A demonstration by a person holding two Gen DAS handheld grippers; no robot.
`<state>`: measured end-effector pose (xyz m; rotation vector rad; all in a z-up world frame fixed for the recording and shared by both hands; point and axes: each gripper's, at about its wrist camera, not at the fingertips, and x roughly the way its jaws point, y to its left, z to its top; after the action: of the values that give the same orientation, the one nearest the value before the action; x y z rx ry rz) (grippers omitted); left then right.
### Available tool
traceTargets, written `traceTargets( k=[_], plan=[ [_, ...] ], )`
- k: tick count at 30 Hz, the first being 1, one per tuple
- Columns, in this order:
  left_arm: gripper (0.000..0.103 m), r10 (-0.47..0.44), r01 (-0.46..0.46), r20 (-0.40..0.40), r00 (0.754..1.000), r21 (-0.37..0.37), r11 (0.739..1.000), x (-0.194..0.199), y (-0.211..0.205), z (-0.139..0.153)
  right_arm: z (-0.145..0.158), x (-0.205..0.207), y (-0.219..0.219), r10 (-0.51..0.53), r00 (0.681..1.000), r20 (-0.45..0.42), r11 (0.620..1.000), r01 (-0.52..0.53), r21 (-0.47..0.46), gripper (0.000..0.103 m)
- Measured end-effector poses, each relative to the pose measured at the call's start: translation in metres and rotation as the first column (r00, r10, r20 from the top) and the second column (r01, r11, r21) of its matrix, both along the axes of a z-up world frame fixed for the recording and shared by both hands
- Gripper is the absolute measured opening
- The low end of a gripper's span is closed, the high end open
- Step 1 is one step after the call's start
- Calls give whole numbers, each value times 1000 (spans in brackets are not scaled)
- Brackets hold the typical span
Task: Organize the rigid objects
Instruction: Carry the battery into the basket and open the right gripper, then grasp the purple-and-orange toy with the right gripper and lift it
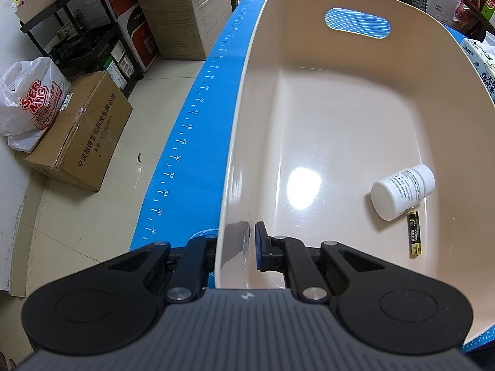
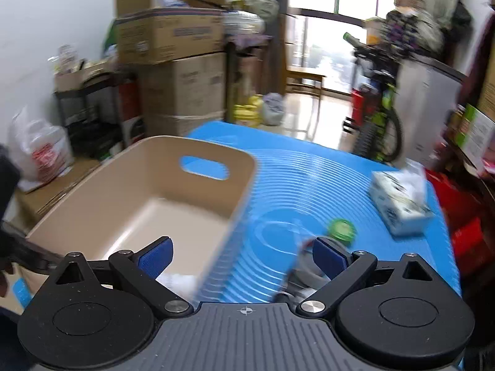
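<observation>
Two items already lie in the beige basket (image 1: pixel 309 130): a white pill bottle (image 1: pixel 402 191) and an AA battery (image 1: pixel 414 233) just beside it. The left tongs (image 1: pixel 250 244) are clamped on the basket's near wall, steadying it.

From the right wrist, the right tongs (image 2: pixel 244 256) gape empty above the basket's rim; a green round object (image 2: pixel 342 228) waits on the blue worktop (image 2: pixel 309 185) beside the basket, probably the next pickup.
</observation>
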<state>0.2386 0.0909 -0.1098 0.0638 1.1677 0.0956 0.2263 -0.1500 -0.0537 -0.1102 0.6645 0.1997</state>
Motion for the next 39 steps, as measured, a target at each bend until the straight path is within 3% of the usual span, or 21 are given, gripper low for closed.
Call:
traceTargets(
  k=[10,20,29,39],
  plan=[
    [12,-1,1,0,1000,4,1000,0,0,0,-22,-9,-66,-131,991,-36,990,129,-63,100],
    [12,-1,1,-1,1000,5,1000,0,0,0,-66,-24,-86,-172,977,-129,983,160,-94,100],
    [12,-2,2,-1,1000,6,1000,0,0,0,-96,-27,-71,-59,982,-178,996,46,-75,100],
    [13,-3,3,-1,1000,8,1000,0,0,1,-120,-12,-53,107,971,-213,970,-149,-192,100]
  ],
)
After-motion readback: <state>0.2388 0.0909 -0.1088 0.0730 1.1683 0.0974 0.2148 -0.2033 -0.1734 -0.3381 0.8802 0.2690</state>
